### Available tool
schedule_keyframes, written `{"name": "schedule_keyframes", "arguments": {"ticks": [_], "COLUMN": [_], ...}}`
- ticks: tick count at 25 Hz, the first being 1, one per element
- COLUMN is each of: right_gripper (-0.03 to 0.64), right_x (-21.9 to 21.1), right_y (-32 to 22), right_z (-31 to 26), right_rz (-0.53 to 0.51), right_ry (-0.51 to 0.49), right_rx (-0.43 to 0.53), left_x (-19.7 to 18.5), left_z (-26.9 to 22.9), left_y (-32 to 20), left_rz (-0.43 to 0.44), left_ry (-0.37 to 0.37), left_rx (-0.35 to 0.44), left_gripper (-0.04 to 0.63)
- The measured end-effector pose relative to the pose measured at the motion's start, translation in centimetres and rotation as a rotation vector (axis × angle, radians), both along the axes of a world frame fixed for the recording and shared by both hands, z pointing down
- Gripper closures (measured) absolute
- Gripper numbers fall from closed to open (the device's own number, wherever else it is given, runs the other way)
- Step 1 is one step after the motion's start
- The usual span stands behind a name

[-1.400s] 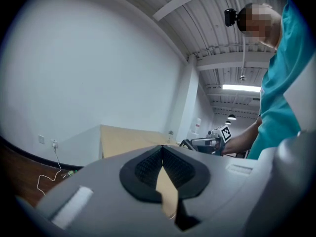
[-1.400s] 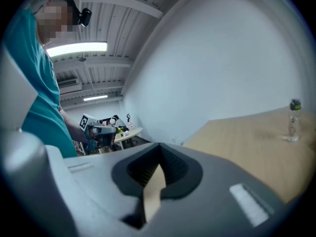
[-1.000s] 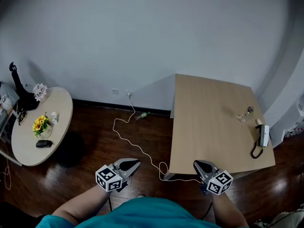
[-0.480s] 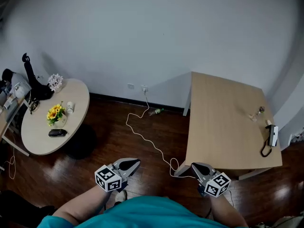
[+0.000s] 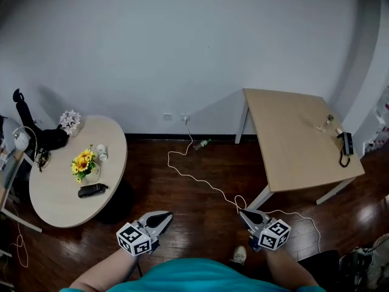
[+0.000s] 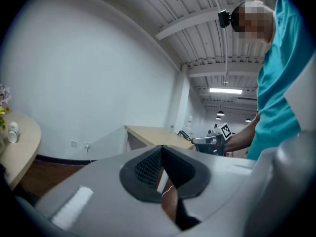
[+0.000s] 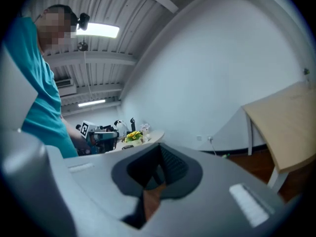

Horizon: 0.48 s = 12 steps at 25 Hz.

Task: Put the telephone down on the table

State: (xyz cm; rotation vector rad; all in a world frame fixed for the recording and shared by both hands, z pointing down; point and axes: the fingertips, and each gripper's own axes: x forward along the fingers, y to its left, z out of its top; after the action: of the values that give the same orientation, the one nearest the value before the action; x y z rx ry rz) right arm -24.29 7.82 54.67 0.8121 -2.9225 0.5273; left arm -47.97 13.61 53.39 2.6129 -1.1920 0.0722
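A black telephone (image 5: pixel 345 143) with its cord lies at the far right edge of the square wooden table (image 5: pixel 292 132), well away from both grippers. My left gripper (image 5: pixel 165 213) and right gripper (image 5: pixel 243 212) hover low over the dark wooden floor in the head view, both shut with nothing between the pads. The left gripper view shows its jaws (image 6: pixel 162 149) closed, with the square table (image 6: pixel 153 135) beyond. The right gripper view shows its jaws (image 7: pixel 159 149) closed, with the same table (image 7: pixel 291 122) at the right.
A round table (image 5: pixel 61 205) at the left carries yellow flowers (image 5: pixel 83 163), a cup (image 5: pixel 101 153) and a black object (image 5: pixel 92 190). A white cable (image 5: pixel 206 184) snakes over the floor from a wall socket (image 5: pixel 185 118). A small glass item (image 5: pixel 325 124) stands near the telephone.
In the head view the square table has slid right and farther from both grippers, and the round table has come further in. Both grippers stay shut and empty.
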Motion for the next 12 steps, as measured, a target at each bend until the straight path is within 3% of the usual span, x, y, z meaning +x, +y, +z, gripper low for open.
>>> {"name": "schedule_keyframes", "arguments": {"ticks": [5,12], "right_gripper": [0.615,0.617], "right_x": [-5.5,-7.7], "right_y": [4.3,7.0], "right_z": [0.3,1.4], "right_rz": [-0.059,-0.176], "right_ry": [0.057,0.125], "right_rx": [-0.007,-0.027], "left_x": [-4.2,-3.5], "left_z": [0.1,1.3], "left_y": [3.2,4.8], "left_rz": [-0.006,-0.058], "left_ry": [-0.004,0.052], "left_rx": [-0.025,-0.037], "left_gripper": [0.589,0.589]}}
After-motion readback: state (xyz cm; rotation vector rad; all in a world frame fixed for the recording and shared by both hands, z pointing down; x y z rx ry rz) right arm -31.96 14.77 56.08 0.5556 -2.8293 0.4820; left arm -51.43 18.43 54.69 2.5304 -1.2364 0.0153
